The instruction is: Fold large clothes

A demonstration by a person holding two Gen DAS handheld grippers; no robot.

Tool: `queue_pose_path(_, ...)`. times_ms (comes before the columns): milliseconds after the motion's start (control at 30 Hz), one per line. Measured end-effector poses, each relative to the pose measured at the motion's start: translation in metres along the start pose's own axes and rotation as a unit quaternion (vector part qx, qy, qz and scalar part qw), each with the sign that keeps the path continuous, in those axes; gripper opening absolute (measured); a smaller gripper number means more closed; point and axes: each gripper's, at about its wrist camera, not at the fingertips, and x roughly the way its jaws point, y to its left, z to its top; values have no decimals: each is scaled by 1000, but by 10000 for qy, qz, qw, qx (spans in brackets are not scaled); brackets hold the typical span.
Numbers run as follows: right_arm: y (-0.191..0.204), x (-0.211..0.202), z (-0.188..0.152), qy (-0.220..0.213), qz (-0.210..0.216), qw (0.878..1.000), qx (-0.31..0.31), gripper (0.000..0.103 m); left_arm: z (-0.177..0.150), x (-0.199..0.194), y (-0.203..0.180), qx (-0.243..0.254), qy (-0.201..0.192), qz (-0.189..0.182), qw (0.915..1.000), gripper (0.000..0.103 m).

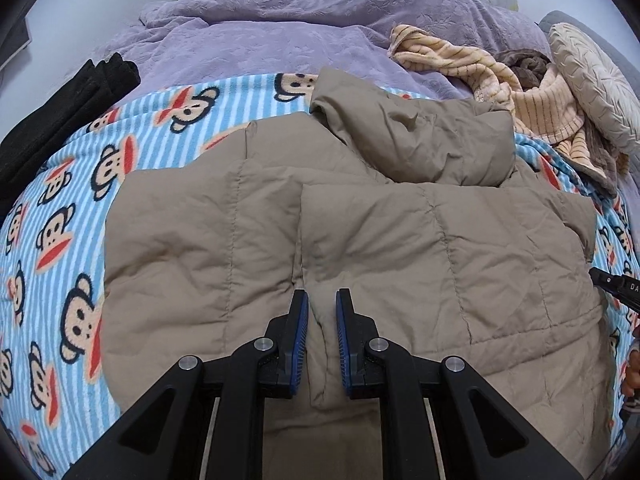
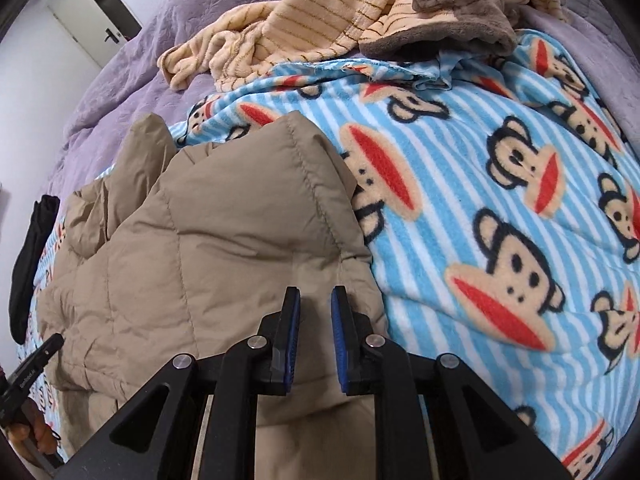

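Left wrist view: tan quilted puffer jacket (image 1: 360, 240) lies on our striped monkey-print fleece blanket (image 1: 60, 220) | left gripper (image 1: 322, 312), right gripper (image 2: 315, 308): jaws slightly parted, empty | puffy, light, slippery; we'd pinch hem seam.

Bed with purple quilt (image 1: 248, 40). Monkey-print blanket (image 1: 60, 216) spread on top, tan padded jacket (image 1: 400, 240) lying on it. Black garment (image 1: 52, 120) at left edge.
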Motion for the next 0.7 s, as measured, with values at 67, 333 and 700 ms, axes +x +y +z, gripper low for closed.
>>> queue_pose_path(67,3,-10,-12,-30,-67,9999,-148,18,-8,-3,0,64,48,49,10000,16)
queue_pose_path(333,1,-43,-51,165,-113,9994,-280,18,-34,-11,4,-36,356,204,9992,16)
queue_pose_path(700,-34,-66,-110,737,78,9964,412,35,-84,-46,5,-109,804,530,9953,16)
